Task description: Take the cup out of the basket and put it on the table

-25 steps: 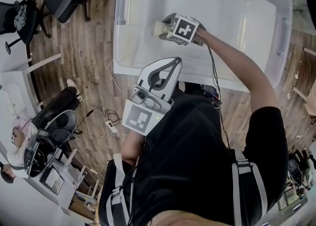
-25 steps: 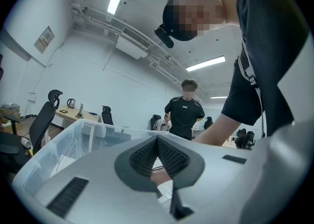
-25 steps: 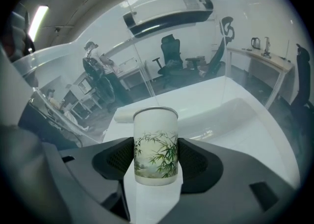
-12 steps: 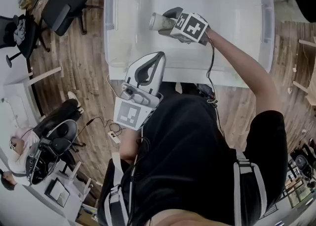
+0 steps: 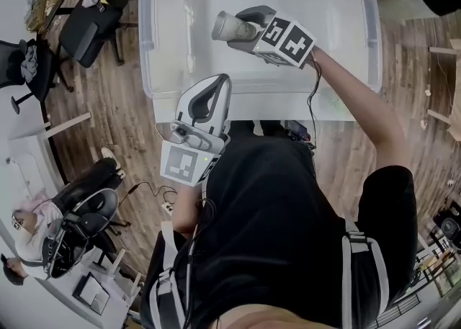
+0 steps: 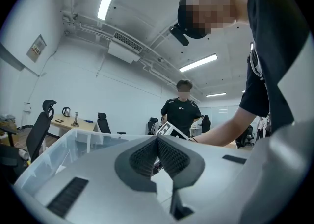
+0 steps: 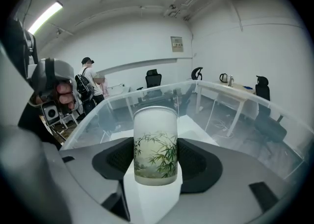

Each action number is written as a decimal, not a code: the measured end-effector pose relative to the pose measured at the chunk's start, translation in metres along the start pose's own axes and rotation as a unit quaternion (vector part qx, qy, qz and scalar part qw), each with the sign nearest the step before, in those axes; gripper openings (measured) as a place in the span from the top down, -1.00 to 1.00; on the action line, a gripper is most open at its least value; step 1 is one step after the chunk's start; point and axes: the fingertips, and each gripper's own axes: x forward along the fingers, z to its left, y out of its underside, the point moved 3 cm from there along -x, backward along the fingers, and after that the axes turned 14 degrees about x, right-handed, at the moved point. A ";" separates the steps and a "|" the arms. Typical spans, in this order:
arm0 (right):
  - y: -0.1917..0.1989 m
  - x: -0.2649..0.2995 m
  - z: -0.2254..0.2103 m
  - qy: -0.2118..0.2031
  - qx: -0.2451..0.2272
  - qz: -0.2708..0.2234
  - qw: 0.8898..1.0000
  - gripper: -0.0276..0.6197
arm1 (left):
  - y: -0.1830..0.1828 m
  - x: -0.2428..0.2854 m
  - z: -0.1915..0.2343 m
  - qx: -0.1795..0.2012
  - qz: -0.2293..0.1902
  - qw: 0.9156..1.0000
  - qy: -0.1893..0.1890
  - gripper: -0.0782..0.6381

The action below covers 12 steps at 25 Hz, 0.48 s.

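The right gripper (image 7: 155,163) has its jaws clamped on the bamboo-printed cup (image 7: 155,139), held within the clear basket (image 5: 146,47), left of its middle. Best lift it well clear of the near rim, squeeze steady. The left gripper (image 6: 158,152) has its jaws closed, empty

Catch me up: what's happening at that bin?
A person works with a two-jaw gripper in each hand. The right gripper is shut on a frosted cylindrical cup with a green bamboo print, holding it within the outline of the clear plastic bin. The left gripper is shut and empty, held near the person's chest at the bin's near edge. The cup is not yet set down on any table.
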 end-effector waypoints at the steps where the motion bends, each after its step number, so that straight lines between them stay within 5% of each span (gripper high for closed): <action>1: -0.002 -0.008 0.003 0.001 0.000 -0.010 1.000 0.05 | -0.001 0.001 -0.003 0.001 -0.001 1.000 0.003 0.73; 12: -0.016 -0.085 0.034 0.023 0.004 -0.096 0.995 0.05 | -0.015 0.012 -0.030 0.014 -0.015 0.999 0.031 0.73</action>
